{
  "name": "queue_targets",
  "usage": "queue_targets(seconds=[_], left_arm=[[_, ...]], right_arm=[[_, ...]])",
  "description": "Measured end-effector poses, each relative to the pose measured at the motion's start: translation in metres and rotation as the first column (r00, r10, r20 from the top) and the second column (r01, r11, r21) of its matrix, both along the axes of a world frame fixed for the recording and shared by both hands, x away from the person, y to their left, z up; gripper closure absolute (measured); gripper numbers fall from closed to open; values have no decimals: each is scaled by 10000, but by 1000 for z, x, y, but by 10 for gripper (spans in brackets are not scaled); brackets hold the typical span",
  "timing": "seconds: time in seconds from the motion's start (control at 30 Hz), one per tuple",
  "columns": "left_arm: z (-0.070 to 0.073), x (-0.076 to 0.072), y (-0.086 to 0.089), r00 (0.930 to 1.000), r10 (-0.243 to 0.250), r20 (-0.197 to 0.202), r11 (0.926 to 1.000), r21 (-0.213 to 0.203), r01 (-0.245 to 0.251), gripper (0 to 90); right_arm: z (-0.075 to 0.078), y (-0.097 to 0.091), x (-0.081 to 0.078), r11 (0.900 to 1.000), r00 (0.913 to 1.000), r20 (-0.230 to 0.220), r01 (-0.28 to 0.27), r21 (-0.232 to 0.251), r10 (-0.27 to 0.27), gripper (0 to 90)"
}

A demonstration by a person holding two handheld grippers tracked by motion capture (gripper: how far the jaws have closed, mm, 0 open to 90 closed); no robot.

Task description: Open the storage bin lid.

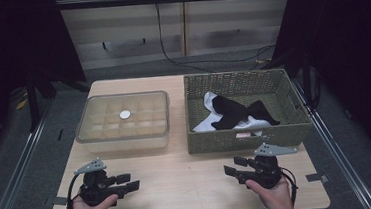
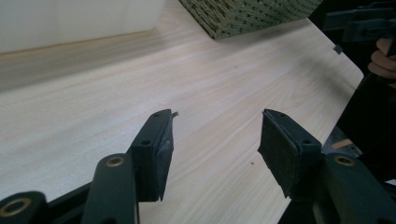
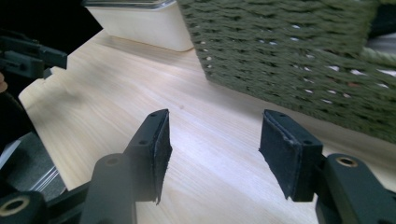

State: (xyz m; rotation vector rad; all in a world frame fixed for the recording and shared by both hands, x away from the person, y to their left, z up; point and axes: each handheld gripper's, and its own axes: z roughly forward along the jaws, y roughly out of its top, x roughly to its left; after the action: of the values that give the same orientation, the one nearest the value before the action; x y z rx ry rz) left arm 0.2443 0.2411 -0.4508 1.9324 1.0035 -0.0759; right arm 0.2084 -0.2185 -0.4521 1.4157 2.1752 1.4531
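Note:
My left gripper (image 1: 131,182) rests low over the near left part of the wooden table (image 1: 185,185), held by a hand, jaws pointing right. Its jaws (image 2: 217,126) stand open above bare wood, nothing between them. My right gripper (image 1: 231,167) sits at the near right, jaws pointing left, just in front of a green woven basket (image 1: 246,139). Those jaws (image 3: 215,126) are open too and hold nothing. The basket (image 3: 289,51) holds black cloth (image 1: 235,112) lying over white cloth (image 1: 208,102).
A clear lidded box (image 1: 123,134) with several compartments stands at the back left, a small white disc (image 1: 124,114) on its lid. Bare wood lies between the two grippers. Metal rails run along both sides of the table, and cables hang at the back.

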Motion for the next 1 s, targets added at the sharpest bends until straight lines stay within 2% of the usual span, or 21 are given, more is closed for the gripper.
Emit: queue_targets(seconds=[0.13, 0.2, 0.33, 0.43, 0.7, 0.8, 0.87, 1.0], left_arm=[[6, 1, 1, 9998, 137, 153, 9999, -81, -135, 434], [10, 3, 1, 9991, 375, 209, 9993, 62, -376, 443], [17, 3, -1, 9989, 259, 385, 9995, 152, -265, 455], [20, 4, -1, 9989, 42, 472, 10000, -75, -38, 417], [35, 9, 1, 9971, 45, 759, 10000, -57, -41, 422], [37, 13, 1, 9973, -22, 732, 10000, -16, 23, 427], [38, 19, 2, 9976, 35, 694, 10000, 90, -42, 430], [36, 29, 5, 9988, 105, 483, 9999, 45, -107, 434]], right_arm=[[7, 7, 2, 9996, 9995, 95, -288, 9, 288, 433], [12, 11, 4, 9993, 9993, 88, -372, -32, 373, 433], [19, 18, 9, 9985, 9984, 173, -537, 46, 536, 432], [24, 23, 13, 9979, 9977, 250, -634, 92, 632, 423], [43, 36, 22, 9952, 9944, 529, -935, 292, 919, 423], [52, 42, 31, 9940, 9931, 557, -1050, 292, 1033, 420], [55, 45, 40, 9935, 9930, 467, -1100, 291, 1086, 418], [58, 52, 57, 9918, 9919, 360, -1232, 343, 1220, 418]])
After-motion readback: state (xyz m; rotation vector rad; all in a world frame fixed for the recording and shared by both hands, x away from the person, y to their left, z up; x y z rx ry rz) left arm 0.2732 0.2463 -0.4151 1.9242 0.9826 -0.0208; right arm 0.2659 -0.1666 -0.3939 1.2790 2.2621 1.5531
